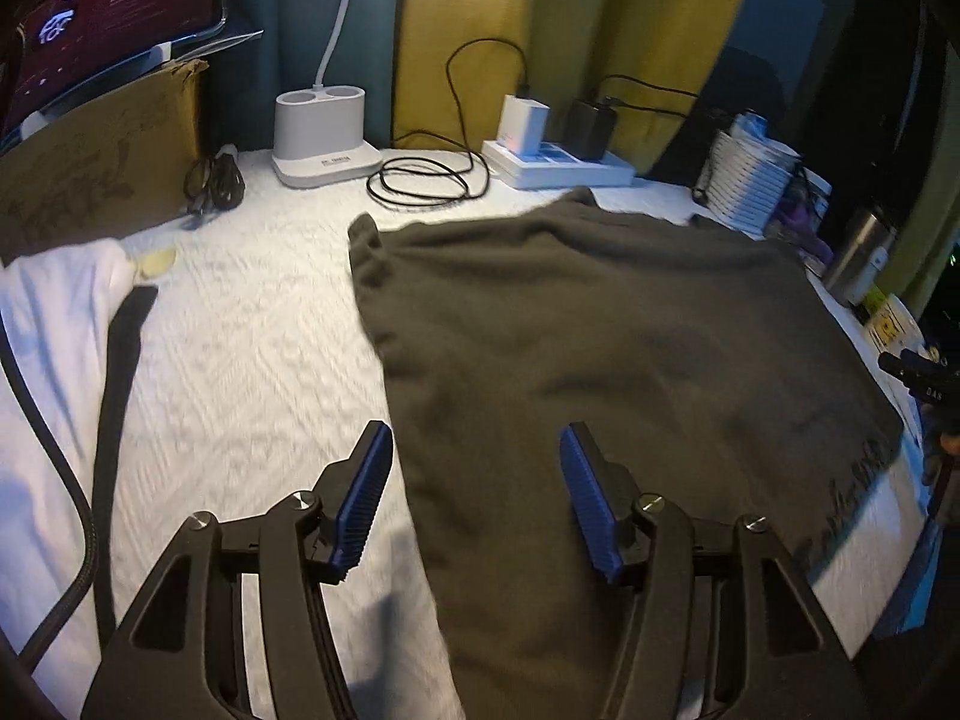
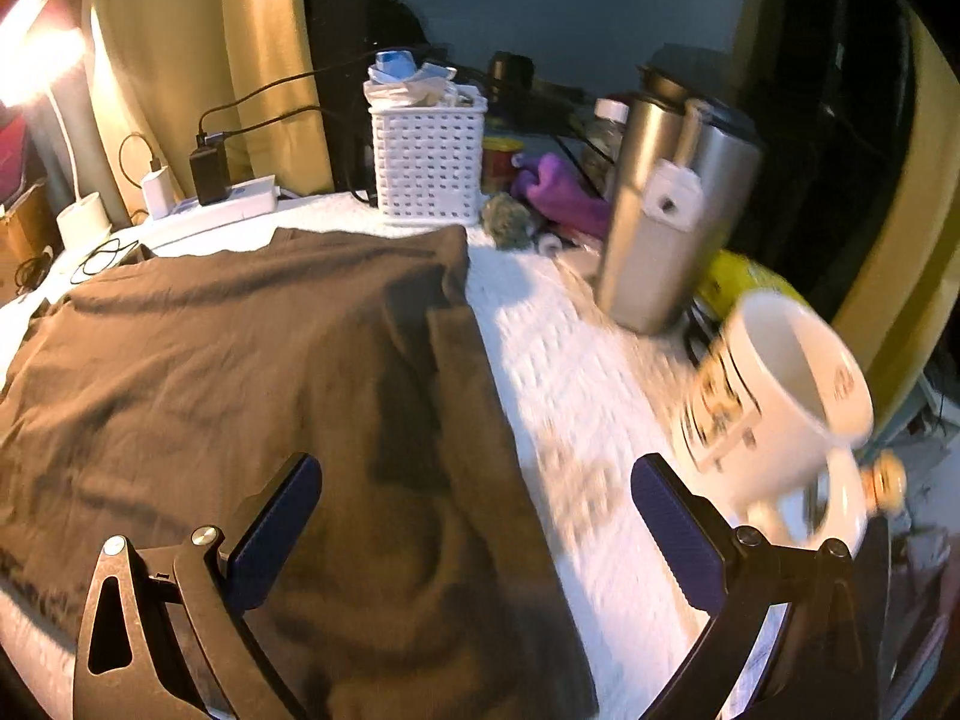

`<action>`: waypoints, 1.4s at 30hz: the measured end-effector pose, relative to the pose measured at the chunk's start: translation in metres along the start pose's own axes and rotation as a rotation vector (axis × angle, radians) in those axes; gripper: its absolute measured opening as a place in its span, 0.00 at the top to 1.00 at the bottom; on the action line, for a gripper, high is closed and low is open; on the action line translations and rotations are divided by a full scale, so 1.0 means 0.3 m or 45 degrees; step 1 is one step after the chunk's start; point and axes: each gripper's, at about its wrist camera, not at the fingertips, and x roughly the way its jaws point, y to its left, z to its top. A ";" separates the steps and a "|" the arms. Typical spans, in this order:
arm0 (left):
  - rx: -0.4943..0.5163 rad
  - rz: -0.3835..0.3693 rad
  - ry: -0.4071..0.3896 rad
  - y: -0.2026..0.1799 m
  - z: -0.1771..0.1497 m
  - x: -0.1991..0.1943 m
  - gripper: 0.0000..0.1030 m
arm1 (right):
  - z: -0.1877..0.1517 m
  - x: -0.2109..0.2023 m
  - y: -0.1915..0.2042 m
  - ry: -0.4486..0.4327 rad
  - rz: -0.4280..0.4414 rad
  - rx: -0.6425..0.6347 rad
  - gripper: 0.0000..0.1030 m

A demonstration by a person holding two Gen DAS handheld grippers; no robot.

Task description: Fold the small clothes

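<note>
Cloth filled most of what I saw: a dark brown garment (image 1: 600, 348) lay spread flat on the white textured cover (image 1: 252, 360) of the counter. My left tool (image 1: 477, 468) hung over the garment's near left edge with its blue pads apart and nothing between them, one finger over the white cover and the other over the fabric. My right tool (image 2: 477, 498) stood wide apart too, empty, straddling the garment's right edge, its left finger above the cloth and its right finger above the bare cover. Just beside that right finger stood a white mug (image 2: 780, 390) with printing on its side, and behind it a steel tumbler (image 2: 654, 210). A white perforated basket (image 2: 427, 165) sat past the garment's far corner. In the left view, a coiled black cable (image 1: 423, 180), a white lamp base (image 1: 324, 144) and a power strip (image 1: 564, 165) with chargers lined the back, and a white cloth (image 1: 54, 324) lay well apart at the left.
</note>
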 end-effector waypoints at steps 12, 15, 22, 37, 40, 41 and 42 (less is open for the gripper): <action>-0.004 -0.046 0.027 -0.009 -0.193 -0.095 0.34 | -0.196 -0.094 -0.086 0.029 0.067 0.149 0.14; 0.003 -0.050 0.042 -0.014 -0.228 -0.114 0.34 | -0.229 -0.094 -0.110 0.046 0.111 0.194 0.26; 0.003 -0.037 0.068 -0.031 -0.274 -0.126 0.34 | -0.267 -0.096 -0.129 0.016 0.144 0.255 0.36; 0.039 -0.062 -0.035 -0.016 -0.227 -0.225 0.95 | -0.199 -0.169 -0.099 -0.080 0.172 0.169 0.88; 0.030 -0.030 0.024 0.003 -0.254 -0.180 0.95 | -0.220 -0.164 -0.090 -0.050 0.152 0.130 0.88; 0.016 -0.034 0.056 0.010 -0.268 -0.157 0.95 | -0.235 -0.143 -0.093 -0.025 0.150 0.132 0.88; 0.015 -0.025 0.073 0.011 -0.283 -0.142 0.95 | -0.259 -0.112 -0.097 0.018 0.131 0.137 0.88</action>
